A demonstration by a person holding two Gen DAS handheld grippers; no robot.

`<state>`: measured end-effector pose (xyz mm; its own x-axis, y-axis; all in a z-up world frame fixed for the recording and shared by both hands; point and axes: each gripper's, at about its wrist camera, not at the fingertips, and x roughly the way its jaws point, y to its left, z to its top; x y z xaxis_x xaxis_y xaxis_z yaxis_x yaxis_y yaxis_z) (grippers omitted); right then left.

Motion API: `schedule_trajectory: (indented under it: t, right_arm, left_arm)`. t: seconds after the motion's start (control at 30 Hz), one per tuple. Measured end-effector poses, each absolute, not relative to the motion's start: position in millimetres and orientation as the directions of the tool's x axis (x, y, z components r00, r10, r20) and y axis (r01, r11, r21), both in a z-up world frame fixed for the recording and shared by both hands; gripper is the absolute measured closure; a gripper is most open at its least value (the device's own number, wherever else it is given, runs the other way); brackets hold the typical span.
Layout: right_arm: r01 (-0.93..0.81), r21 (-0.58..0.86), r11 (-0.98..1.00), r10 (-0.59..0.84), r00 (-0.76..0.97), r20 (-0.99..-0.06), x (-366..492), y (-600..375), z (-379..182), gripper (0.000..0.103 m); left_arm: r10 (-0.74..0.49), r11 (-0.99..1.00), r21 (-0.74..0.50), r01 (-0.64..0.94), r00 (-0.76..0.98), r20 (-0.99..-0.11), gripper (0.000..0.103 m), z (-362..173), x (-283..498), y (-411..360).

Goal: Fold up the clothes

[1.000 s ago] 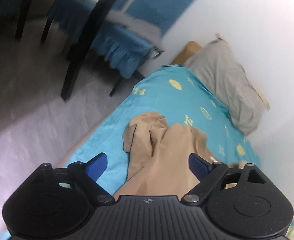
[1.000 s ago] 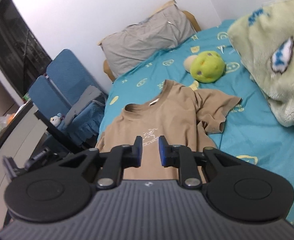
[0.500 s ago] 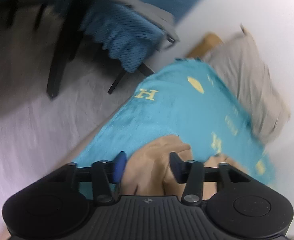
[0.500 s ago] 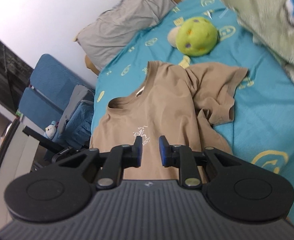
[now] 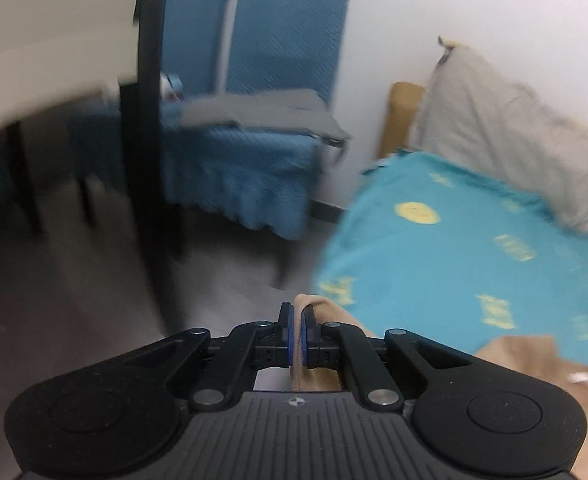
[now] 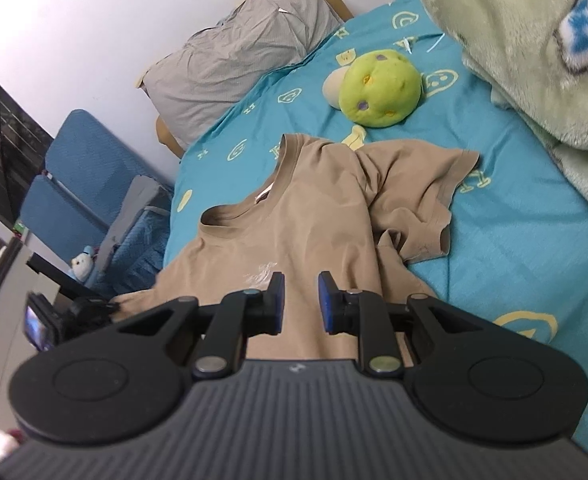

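Observation:
A tan T-shirt (image 6: 310, 220) lies face up on the teal bedsheet (image 6: 506, 240), collar toward the pillow, its right sleeve crumpled. My left gripper (image 5: 296, 332) is shut on a fold of the tan T-shirt (image 5: 318, 312) at the bed's left edge; the view is blurred. That gripper also shows in the right wrist view (image 6: 82, 312) at the shirt's left sleeve. My right gripper (image 6: 300, 300) hovers over the shirt's lower chest, jaws a small gap apart and empty.
A grey pillow (image 6: 238, 60) lies at the bed's head. A green plush toy (image 6: 378, 84) sits beyond the collar, a fluffy green blanket (image 6: 534, 40) at the right. Blue chairs (image 5: 262, 112) and a dark-legged table (image 5: 146, 120) stand left of the bed.
My left gripper moved down onto the shirt's left sleeve and closed on it. My right gripper moved closer over the shirt and opened slightly.

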<state>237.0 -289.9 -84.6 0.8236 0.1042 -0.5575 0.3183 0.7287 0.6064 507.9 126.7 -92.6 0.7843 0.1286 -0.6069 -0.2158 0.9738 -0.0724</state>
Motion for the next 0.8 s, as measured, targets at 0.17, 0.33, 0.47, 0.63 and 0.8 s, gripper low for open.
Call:
schedule_trajectory:
  t: [0.17, 0.33, 0.47, 0.63, 0.8]
  right_arm:
    - [0.325, 0.599, 0.732, 0.103, 0.817, -0.568, 240, -288, -87, 0.081]
    - [0.317, 0.616, 0.721, 0.117, 0.821, -0.559, 238, -288, -86, 0.081]
    - [0.308, 0.629, 0.713, 0.134, 0.822, -0.554, 238, -287, -86, 0.081]
    - [0.312, 0.634, 0.707, 0.145, 0.815, -0.562, 240, -286, -89, 0.081]
    - [0.308, 0.622, 0.72, 0.146, 0.809, -0.57, 243, -283, -90, 0.081]
  left_arm:
    - [0.027, 0.95, -0.217, -0.226, 0.748, -0.663, 0.057, -104, 492, 143]
    - [-0.126, 0.815, -0.469, -0.34, 0.687, -0.716, 0.023, -147, 457, 192]
    - [-0.263, 0.621, -0.636, -0.458, 0.643, -0.719, 0.024, -193, 442, 230]
    - [-0.258, 0.602, -0.678, -0.421, 0.701, -0.665, 0.029, -190, 453, 230]
    - [-0.191, 0.702, -0.613, -0.363, 0.733, -0.652, 0.03, -169, 486, 216]
